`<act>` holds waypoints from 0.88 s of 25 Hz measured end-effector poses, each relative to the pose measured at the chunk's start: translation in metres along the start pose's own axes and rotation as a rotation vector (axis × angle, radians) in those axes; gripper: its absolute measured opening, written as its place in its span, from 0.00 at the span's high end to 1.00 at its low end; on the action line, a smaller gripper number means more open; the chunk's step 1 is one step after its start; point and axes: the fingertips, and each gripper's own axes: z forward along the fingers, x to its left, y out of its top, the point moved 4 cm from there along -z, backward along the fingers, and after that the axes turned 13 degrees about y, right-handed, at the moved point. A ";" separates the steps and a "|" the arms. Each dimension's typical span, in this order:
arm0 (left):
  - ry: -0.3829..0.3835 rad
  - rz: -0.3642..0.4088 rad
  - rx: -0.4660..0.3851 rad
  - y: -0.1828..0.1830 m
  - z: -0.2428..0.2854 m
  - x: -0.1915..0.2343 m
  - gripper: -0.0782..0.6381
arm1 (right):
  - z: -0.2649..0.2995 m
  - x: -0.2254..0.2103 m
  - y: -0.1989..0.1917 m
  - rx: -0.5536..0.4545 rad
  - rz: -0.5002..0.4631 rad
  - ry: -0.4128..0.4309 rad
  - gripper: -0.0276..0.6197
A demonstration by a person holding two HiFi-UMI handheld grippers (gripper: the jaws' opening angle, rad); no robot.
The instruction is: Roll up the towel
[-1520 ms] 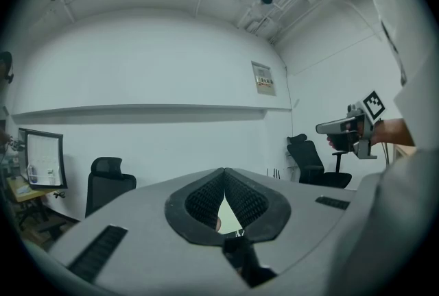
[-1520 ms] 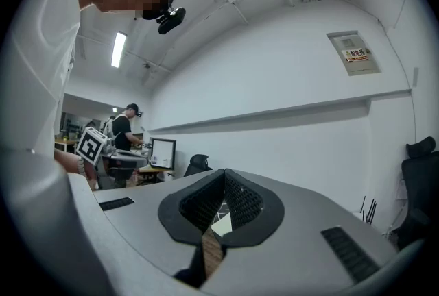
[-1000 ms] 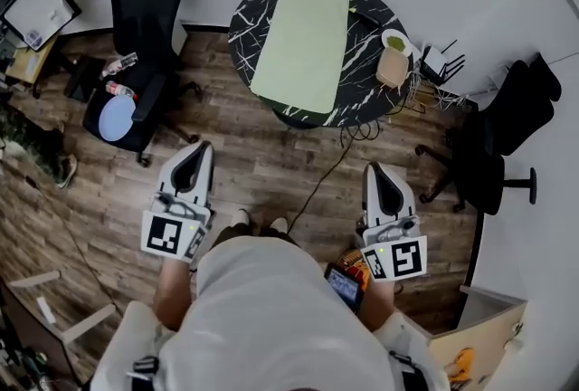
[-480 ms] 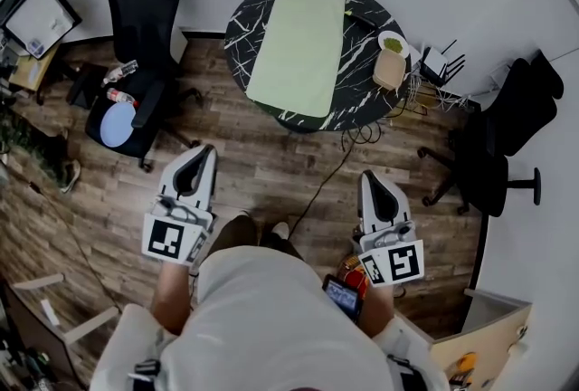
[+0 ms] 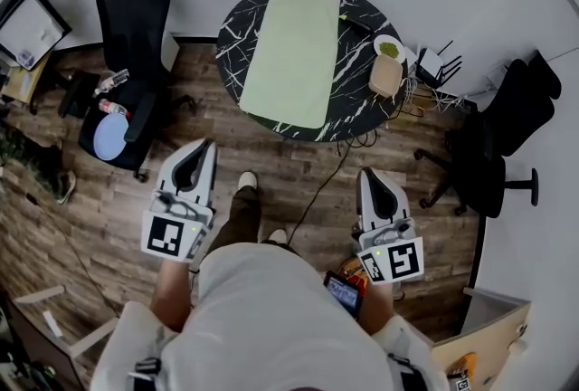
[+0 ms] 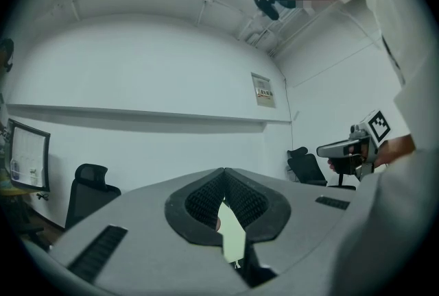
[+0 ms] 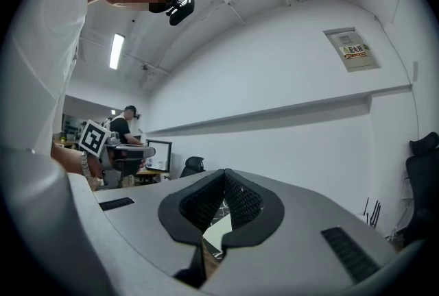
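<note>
task not started: the towel [image 5: 291, 54] lies flat and unrolled across the round table [image 5: 358, 72], from far edge to near edge; the left gripper [image 5: 203, 147] and right gripper [image 5: 369, 175], jaws together and empty, are well apart from it, so all rolling is left to do.

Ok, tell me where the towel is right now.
In the head view the towel lies spread flat on the round black table at top centre, a black office chair to its left.
</note>
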 end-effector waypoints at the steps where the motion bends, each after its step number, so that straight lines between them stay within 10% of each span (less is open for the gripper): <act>1: -0.005 -0.002 0.000 -0.001 0.009 0.003 0.89 | 0.007 -0.005 -0.001 0.000 0.001 -0.007 0.97; 22: -0.096 -0.063 0.064 -0.019 0.194 0.107 0.89 | 0.186 -0.078 0.004 0.097 -0.002 -0.085 0.97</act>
